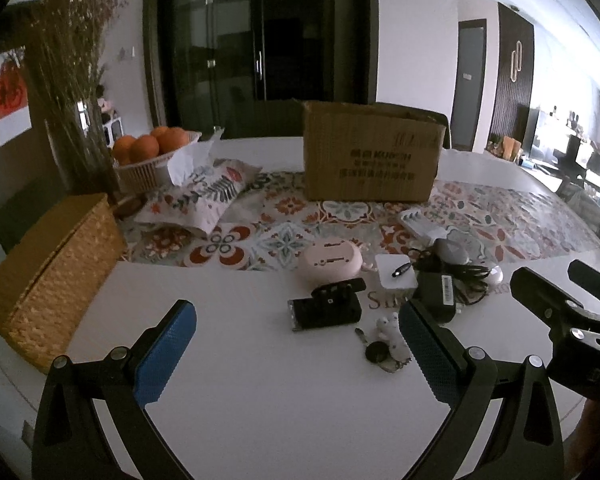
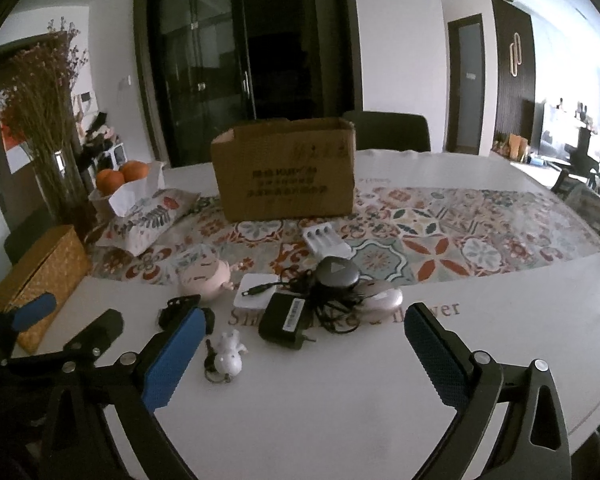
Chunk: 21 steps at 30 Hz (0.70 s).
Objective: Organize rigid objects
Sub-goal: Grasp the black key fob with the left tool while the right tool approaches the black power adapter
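I am holding my left hand-held gripper (image 1: pixel 296 344) over the white bench (image 1: pixel 260 400), its blue pads spread wide with nothing between them, and my right hand-held gripper (image 2: pixel 304 344) is hanging beside it, spread just as wide and empty too. The rigid objects are lying in a loose cluster ahead of both: a black clip-like device (image 1: pixel 326 306), a key with a small white figurine on its ring (image 2: pixel 228 354), a black power adapter (image 2: pixel 282 318) bearing a white barcode label too small for me to read, its cable tangled toward a dark round gadget (image 2: pixel 336 272) marked with a triangle, a white square box (image 2: pixel 256 292), a pink rounded case (image 2: pixel 204 276), a pale mouse-shaped piece (image 2: pixel 384 298) and a white battery charger (image 2: pixel 326 240) on the patterned runner (image 2: pixel 440 232). Grey lettering printed on the bench is showing partly, beginning "Si" and ending "ver". Behind the cluster a cardboard box (image 2: pixel 286 176) is standing open, with dark printed lines on its front that I cannot make out. A woven basket (image 1: pixel 52 276) is sitting at the left edge.
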Tool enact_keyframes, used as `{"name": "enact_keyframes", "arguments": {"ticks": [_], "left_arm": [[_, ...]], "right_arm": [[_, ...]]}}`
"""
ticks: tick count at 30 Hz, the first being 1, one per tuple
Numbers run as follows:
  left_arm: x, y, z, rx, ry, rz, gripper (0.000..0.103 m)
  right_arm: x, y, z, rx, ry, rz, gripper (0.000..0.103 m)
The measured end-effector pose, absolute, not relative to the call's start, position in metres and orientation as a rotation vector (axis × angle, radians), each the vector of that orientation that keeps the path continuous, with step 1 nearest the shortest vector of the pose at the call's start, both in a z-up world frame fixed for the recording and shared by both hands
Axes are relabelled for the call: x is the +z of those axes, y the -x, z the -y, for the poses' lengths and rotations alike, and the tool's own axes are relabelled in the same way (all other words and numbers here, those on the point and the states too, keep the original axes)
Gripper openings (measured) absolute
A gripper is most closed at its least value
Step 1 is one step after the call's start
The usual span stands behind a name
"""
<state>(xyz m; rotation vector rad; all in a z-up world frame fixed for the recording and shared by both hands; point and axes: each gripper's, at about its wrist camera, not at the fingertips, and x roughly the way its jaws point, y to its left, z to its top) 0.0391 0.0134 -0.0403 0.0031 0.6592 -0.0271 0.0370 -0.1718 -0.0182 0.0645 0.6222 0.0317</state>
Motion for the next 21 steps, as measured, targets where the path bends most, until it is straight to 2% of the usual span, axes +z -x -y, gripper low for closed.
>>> {"name": "enact_keyframes", "arguments": {"ticks": [12,21], "left_arm": [[-0.071,-0.073,-0.017,-0.044,0.05,-0.767,0.103],[-0.095,-0.099,-0.014,-0.075,0.088,-0.853,0.102]], "right_arm": [[-0.053,-0.079,0.17,0.087,-0.187,-0.799,0.073],[-0.068,-0.1,0.165,0.105,-0.202,-0.865,0.07]]}}
